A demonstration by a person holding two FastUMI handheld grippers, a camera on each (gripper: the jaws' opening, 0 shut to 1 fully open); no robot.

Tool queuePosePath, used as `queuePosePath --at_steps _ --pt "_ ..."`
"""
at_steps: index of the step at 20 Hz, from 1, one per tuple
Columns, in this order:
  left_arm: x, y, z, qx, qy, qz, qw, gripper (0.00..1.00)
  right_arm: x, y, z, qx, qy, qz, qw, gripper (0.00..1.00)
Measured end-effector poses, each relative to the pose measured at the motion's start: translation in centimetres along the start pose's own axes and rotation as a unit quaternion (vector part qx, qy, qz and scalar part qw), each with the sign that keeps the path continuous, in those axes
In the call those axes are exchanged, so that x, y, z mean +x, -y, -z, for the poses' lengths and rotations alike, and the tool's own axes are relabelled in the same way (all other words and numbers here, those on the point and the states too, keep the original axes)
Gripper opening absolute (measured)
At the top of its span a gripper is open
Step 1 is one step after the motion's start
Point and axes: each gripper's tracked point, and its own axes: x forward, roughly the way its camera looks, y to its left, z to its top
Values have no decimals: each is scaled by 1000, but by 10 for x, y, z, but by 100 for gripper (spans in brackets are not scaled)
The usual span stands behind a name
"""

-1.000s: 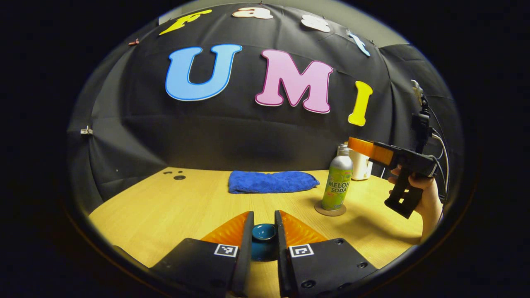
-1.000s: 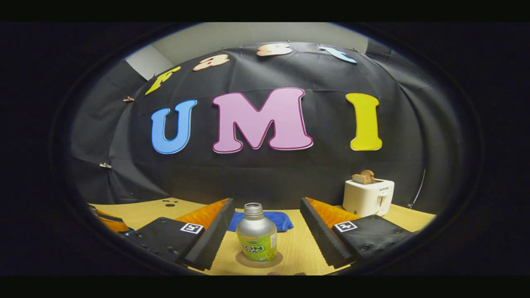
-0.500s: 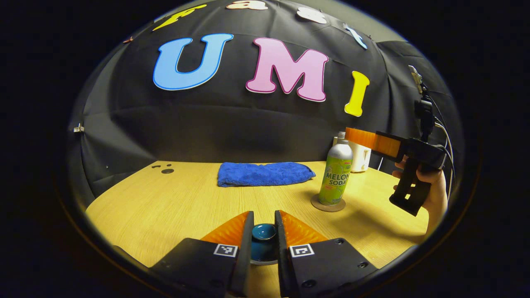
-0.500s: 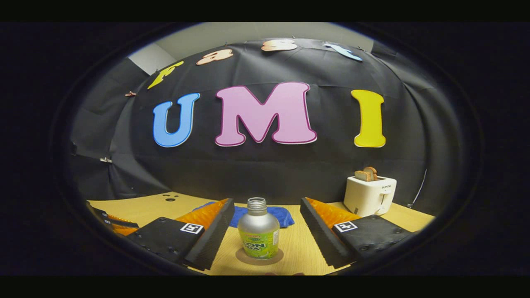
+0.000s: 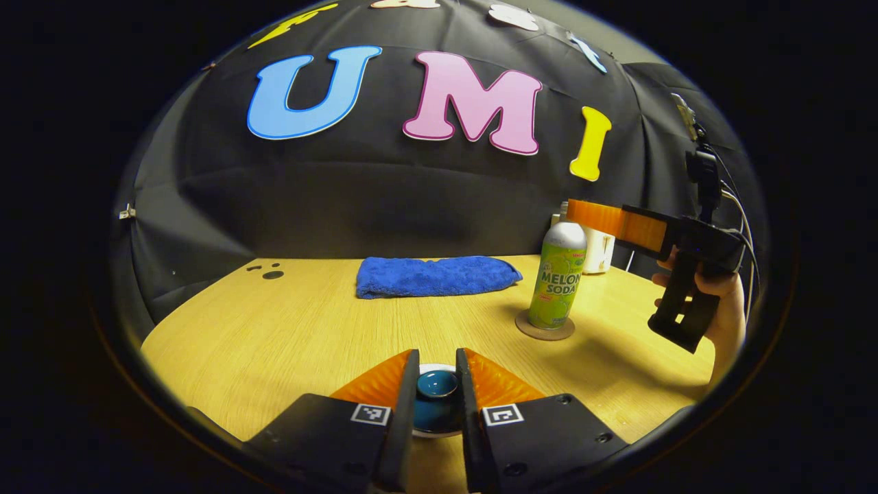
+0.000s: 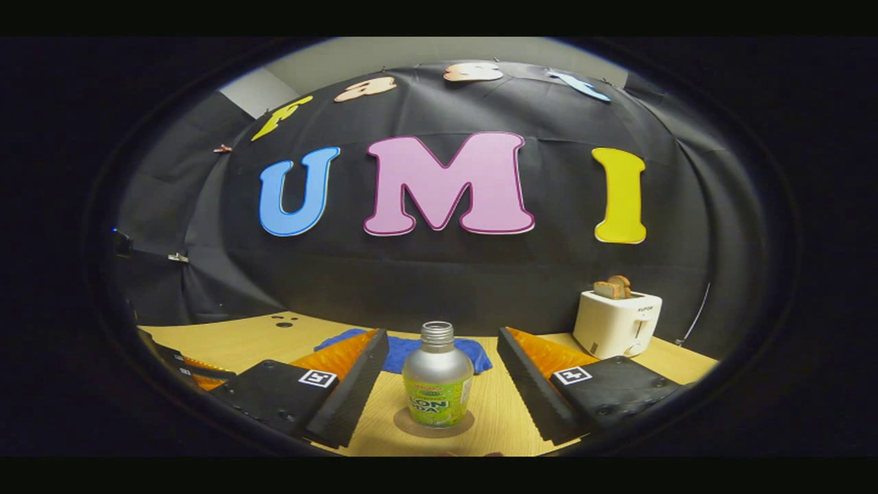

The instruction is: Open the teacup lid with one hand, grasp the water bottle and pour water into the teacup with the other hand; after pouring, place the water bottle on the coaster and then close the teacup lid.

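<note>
My left tool (image 5: pixel 437 374) pinches the small, likely slick lid knob (image 5: pixel 437 384); my right tool (image 6: pixel 439 374), spread wide, should take the smooth bottle (image 6: pixel 437 387) mid-body.

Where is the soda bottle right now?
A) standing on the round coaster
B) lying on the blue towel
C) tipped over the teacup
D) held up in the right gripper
A: the soda bottle stands upright on the coaster, and in the right gripper view the open right gripper flanks it with gaps on both sides, not touching.
</note>
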Motion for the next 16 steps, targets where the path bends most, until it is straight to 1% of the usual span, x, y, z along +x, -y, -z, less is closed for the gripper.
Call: queuePosePath --at_steps 6,8,9,10,11,13,16 --pt "-5 0 -3 7 4 -6 1000 37 -1 -7 1 0 -1 -5 1000 98" --pt "-11 -2 -10 10 17 -11 1000 49 -3 -10 -1 3 4 -5 1000 98" --pt "-16 -2 -13 12 25 -12 1000 60 -4 -11 -3 5 8 -4 1000 98" --pt "-21 -2 -18 15 33 -15 999 65 -5 -12 -5 5 13 -2 1000 98" --pt "-28 -3 -22 20 41 -20 999 82 -6 -12 -8 6 18 -1 1000 98" --pt "-40 -4 -31 32 59 -31 997 98 -9 -12 -13 6 26 4 1000 98" --pt "-65 -7 -46 44 96 -54 993 98 -14 -17 -23 1 40 2 999 98"
